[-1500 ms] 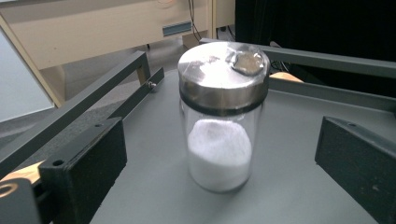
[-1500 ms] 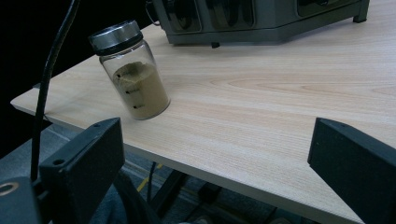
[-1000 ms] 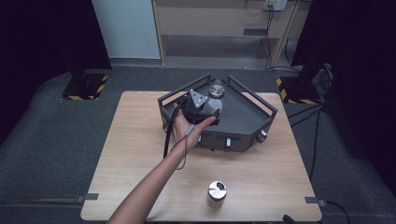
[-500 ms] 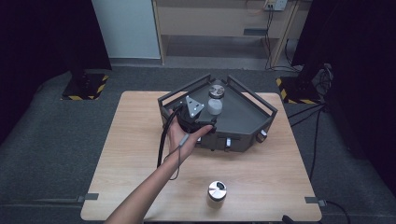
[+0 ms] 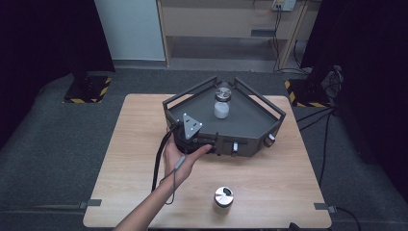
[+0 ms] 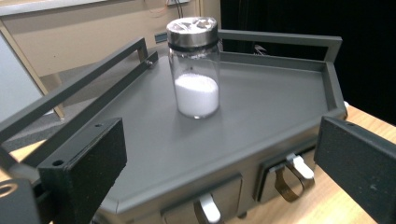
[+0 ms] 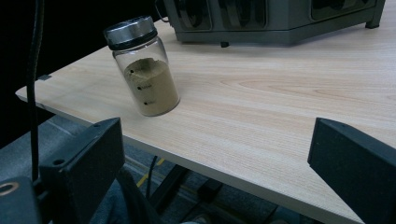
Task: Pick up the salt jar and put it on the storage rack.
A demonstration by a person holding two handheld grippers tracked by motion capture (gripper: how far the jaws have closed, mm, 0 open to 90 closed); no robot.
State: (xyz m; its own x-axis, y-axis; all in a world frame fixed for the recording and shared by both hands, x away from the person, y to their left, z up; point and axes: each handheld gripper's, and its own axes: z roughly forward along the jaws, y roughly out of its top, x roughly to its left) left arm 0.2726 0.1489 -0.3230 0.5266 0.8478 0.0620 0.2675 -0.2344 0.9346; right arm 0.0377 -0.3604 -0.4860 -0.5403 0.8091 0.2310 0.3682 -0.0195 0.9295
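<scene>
One wooden table (image 5: 269, 192) carries one grey tray (image 5: 250, 118) with two front drawers. Two jars are present: one jar of white powder (image 5: 221, 103) upright on the tray, one jar of brown powder (image 5: 223, 196) near the table's front edge. The left gripper (image 5: 188, 130), jaws apart and empty, has withdrawn from the white jar to the tray's front-left corner. The right gripper (image 7: 219, 172) is open, off the table edge.
</scene>
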